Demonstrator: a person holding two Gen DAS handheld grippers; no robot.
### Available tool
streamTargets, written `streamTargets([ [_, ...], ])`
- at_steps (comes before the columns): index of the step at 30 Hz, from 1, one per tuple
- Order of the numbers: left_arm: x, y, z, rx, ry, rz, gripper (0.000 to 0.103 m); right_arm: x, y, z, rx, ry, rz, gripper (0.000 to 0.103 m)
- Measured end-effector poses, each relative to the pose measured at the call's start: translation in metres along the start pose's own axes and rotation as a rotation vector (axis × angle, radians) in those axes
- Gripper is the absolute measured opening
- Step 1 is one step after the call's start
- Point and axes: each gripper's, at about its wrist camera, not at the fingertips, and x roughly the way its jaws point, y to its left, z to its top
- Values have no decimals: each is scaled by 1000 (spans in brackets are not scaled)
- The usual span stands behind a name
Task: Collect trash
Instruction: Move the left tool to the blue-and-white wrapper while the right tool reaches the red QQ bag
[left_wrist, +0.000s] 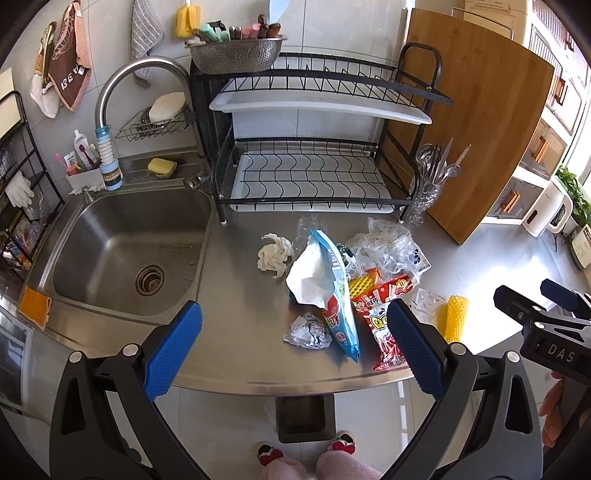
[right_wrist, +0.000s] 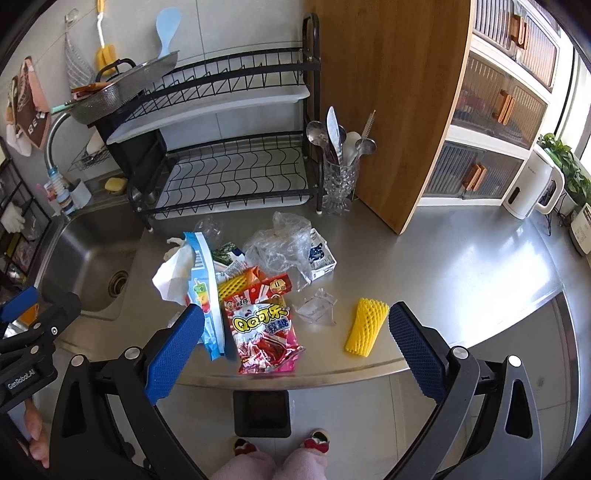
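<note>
- Left wrist view: the left claw (left_wrist: 293, 339) is hanging released above the near edge of the steel desk (left_wrist: 240, 354), its blue pads spread wide and gripping nothing.
- The trash is lying in a heap at about 1 o'clock from that claw: a blue snack bag (left_wrist: 338, 291) with white paper (left_wrist: 308, 277) sticking out, a red candy bag (left_wrist: 382, 321) touching it at 3 o'clock, and clear plastic wrap (left_wrist: 388, 243) behind.
- A crumpled foil ball (left_wrist: 308, 330) is sitting just beside the blue bag at 9 o'clock; a crumpled tissue (left_wrist: 275, 253) is lying apart at 11 o'clock, nearer the sink (left_wrist: 122, 254).
- A yellow foam net (left_wrist: 454, 317) is resting at 3 o'clock by the desk edge.
- A dark bin (left_wrist: 304, 417) is standing on the floor below the desk, at 6 o'clock.
- Right wrist view: the right claw (right_wrist: 295, 341) is hovering released, pads wide apart, over the desk edge.
- The red candy bag (right_wrist: 266, 336) is lying between its pads; the yellow foam net (right_wrist: 365, 326) is sitting nearer the right pad, and the bin (right_wrist: 262, 411) is showing at 6 o'clock.
</note>
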Motion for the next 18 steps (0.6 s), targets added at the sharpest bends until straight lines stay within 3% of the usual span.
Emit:
streamTargets([
  [8,53,-4,-10,-6,100,-56,90,51,-9,-16,33,104,41,97],
  [12,78,-6,-9,-23,149,-105,84,79,-15,-23,62,151,67,81],
  [16,108,-9,-8,-43,221,-151,67,109,-18,-33,54,211,98,53],
  [18,122,-11,-8,-51,262,-157,60,123,-19,-37,45,240,108,45],
])
